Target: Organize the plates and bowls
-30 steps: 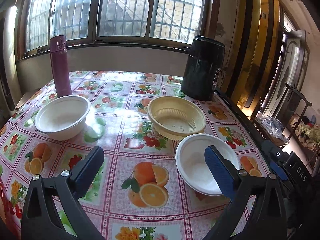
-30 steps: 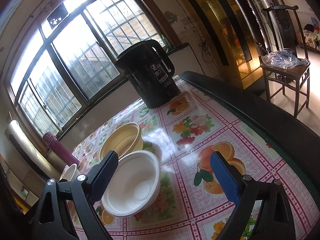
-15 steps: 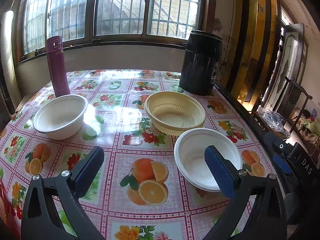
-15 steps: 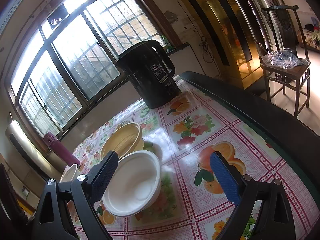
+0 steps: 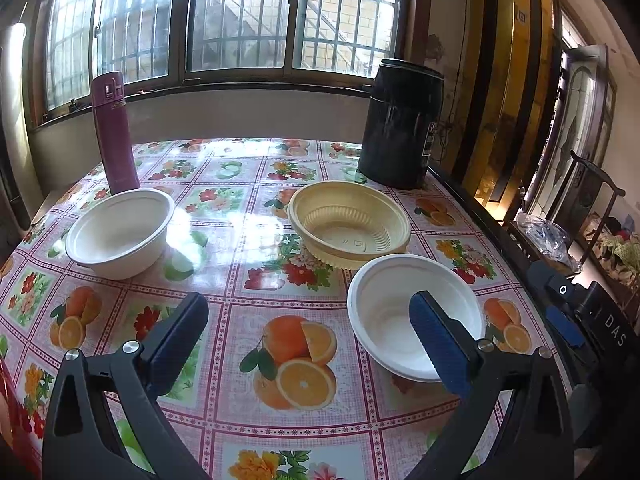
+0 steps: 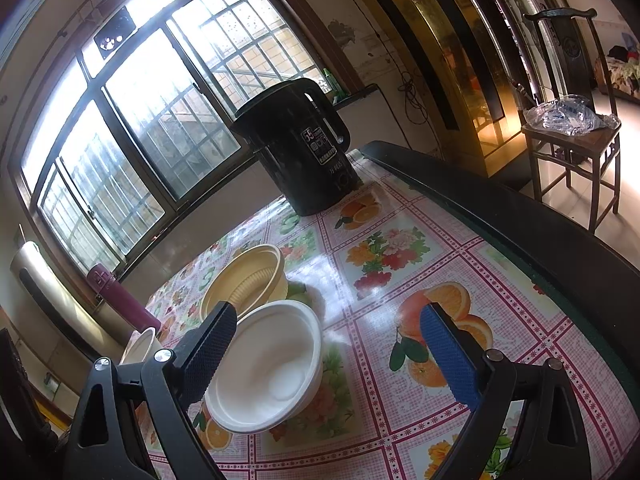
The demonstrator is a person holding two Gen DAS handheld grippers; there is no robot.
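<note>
My left tool (image 5: pixel 308 326) hovers level over the surface (image 5: pixel 256 224), fingers apart, white bowl (image 5: pixel 412 316) ahead-right; my right tool (image 6: pixel 328 344), also spread empty, tilts beside it.

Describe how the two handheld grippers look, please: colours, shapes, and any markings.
Both grippers, left and right, have black triangular arms with silver bolts. Each carries one dark textured pad and one blue textured pad. The left wrist view shows white letters "DAS" on the right gripper's body.
</note>
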